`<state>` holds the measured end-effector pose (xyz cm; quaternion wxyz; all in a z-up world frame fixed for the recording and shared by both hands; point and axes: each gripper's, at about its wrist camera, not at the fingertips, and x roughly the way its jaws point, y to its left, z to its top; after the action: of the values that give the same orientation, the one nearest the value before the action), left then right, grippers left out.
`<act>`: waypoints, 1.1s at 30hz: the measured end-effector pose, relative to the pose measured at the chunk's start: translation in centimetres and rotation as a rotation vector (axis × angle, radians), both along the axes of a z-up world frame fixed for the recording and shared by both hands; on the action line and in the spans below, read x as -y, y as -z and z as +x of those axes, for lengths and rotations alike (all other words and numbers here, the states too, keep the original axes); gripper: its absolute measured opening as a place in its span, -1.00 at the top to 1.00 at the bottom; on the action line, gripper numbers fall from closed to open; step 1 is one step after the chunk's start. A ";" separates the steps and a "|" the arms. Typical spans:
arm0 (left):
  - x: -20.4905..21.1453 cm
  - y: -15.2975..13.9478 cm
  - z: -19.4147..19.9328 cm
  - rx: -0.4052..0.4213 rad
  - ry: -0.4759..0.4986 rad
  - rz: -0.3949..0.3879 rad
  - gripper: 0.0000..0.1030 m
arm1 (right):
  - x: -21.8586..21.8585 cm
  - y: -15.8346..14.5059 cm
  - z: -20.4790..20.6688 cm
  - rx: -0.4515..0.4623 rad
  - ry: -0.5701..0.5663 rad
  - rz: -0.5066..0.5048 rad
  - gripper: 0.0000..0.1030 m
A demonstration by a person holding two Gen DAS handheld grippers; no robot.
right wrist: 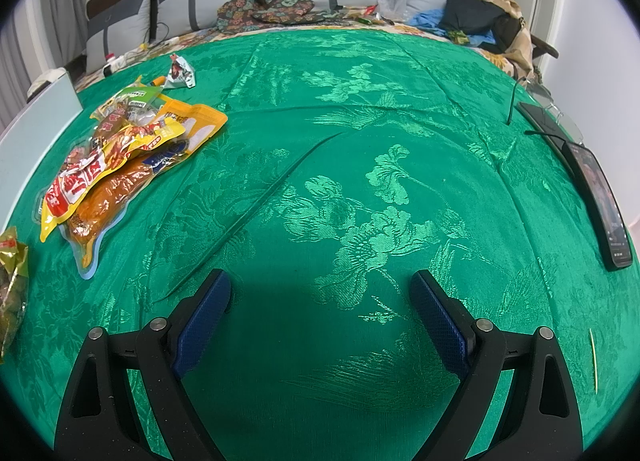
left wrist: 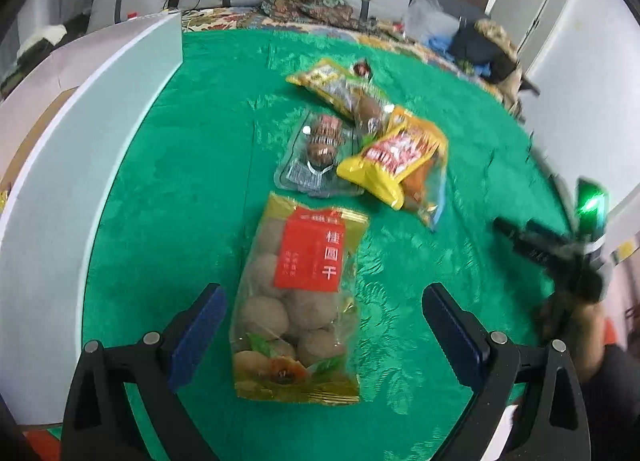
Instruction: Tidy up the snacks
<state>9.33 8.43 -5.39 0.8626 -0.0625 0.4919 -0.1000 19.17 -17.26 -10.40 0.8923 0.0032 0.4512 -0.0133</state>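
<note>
Left tongs [left wrist: 322, 325], wide open, straddle clear gold-edged bag of brown round fruits [left wrist: 296, 301]; yellow snack packets [left wrist: 394, 157] at 12 o'clock; right tongs [right wrist: 320, 315] agape, empty, over green brocade cloth [right wrist: 360, 201].

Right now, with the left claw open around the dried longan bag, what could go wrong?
The left claw straddles the longan bag from above; closing on the slick film could crush the fruit or slip off. The snack pile overlaps, so pulling one packet may drag the others. The phone lies near the cloth's edge, where the right claw could knock it.
</note>
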 end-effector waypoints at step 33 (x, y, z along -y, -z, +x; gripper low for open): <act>-0.6 5.4 -0.7 0.070 -0.107 0.198 -1.00 | 0.0 0.0 0.0 0.000 0.000 -0.001 -0.82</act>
<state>8.65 9.04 -10.79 0.8853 0.0003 0.4650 -0.0067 19.17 -17.26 -10.38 0.8922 0.0028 0.4514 -0.0135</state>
